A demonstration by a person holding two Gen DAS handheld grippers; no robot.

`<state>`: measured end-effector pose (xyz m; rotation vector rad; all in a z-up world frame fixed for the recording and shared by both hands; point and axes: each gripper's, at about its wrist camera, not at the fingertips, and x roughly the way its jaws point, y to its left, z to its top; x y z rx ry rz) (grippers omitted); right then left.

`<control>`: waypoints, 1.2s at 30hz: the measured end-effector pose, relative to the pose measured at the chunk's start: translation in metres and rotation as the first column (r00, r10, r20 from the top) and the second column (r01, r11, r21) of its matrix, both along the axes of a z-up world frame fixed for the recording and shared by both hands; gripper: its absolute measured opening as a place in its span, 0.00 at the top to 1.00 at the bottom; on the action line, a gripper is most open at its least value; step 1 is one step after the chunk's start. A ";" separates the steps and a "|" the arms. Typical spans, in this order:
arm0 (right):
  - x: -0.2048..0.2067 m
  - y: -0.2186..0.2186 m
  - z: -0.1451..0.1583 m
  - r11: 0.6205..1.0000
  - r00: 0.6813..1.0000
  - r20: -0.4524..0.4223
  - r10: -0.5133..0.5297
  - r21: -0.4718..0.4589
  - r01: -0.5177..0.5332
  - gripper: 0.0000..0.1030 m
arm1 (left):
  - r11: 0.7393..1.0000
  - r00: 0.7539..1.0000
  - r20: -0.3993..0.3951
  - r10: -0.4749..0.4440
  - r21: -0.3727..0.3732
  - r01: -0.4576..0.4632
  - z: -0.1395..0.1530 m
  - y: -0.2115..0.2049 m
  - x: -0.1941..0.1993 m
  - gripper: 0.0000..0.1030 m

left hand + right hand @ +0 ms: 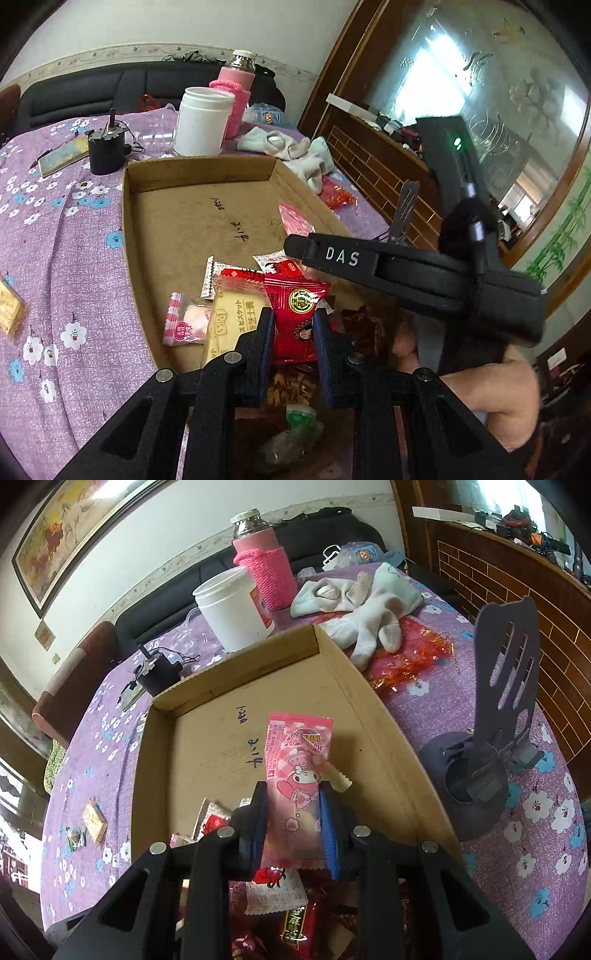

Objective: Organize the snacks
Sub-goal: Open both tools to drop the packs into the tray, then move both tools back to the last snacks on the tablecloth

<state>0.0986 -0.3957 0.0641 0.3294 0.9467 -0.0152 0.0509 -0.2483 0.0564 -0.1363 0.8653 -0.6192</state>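
Both claws were loaded over the cardboard tray point(147, 236), so the step in hand looked like carrying snacks to their spots inside it. On the left, the left gripper point(293, 325) was clamped narrow on a red snack packet point(295, 310), which stood upright between the blue pads, its top poking above the fingertips; it hung over the near end of the tray, above the yellow biscuit pack point(231, 325) and the pink-striped candy point(184, 325) already lying there. Moving right, the right gripper point(293, 808) pinched a pink cartoon-printed wafer packet point(295, 775) low on its length, most of the wrapper jutting forward over the bare tray floor point(221, 746), clear of the walls. More red wrappers were heaped below that claw. The next move probably called for lowering each packet onto open cardboard beside its like and only then easing the jaws apart, lest the packets drop onto the heap
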 end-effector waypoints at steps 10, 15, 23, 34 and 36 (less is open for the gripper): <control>-0.008 0.003 0.016 0.997 0.998 0.058 -0.031 -0.061 0.035 0.69 | 0.999 0.999 0.000 0.035 -0.029 -0.035 0.010 0.021 -0.006 0.58; -0.015 0.010 0.031 0.998 0.989 0.144 -0.026 -0.045 0.033 0.69 | 0.997 0.997 0.041 0.069 -0.037 -0.067 0.027 0.051 -0.016 0.57; -0.024 0.072 0.044 0.983 0.959 0.217 0.184 -0.035 -0.180 0.69 | 0.982 0.977 0.119 0.178 0.041 -0.184 0.033 0.132 -0.021 0.56; -0.038 0.171 0.025 0.898 0.887 0.160 0.432 0.014 -0.440 0.69 | 0.906 0.910 0.159 0.383 0.127 -0.404 0.001 0.279 0.027 0.35; -0.038 0.181 0.018 0.890 0.881 0.141 0.451 0.009 -0.457 0.69 | 0.913 0.916 0.097 0.389 0.092 -0.398 -0.013 0.291 0.036 0.35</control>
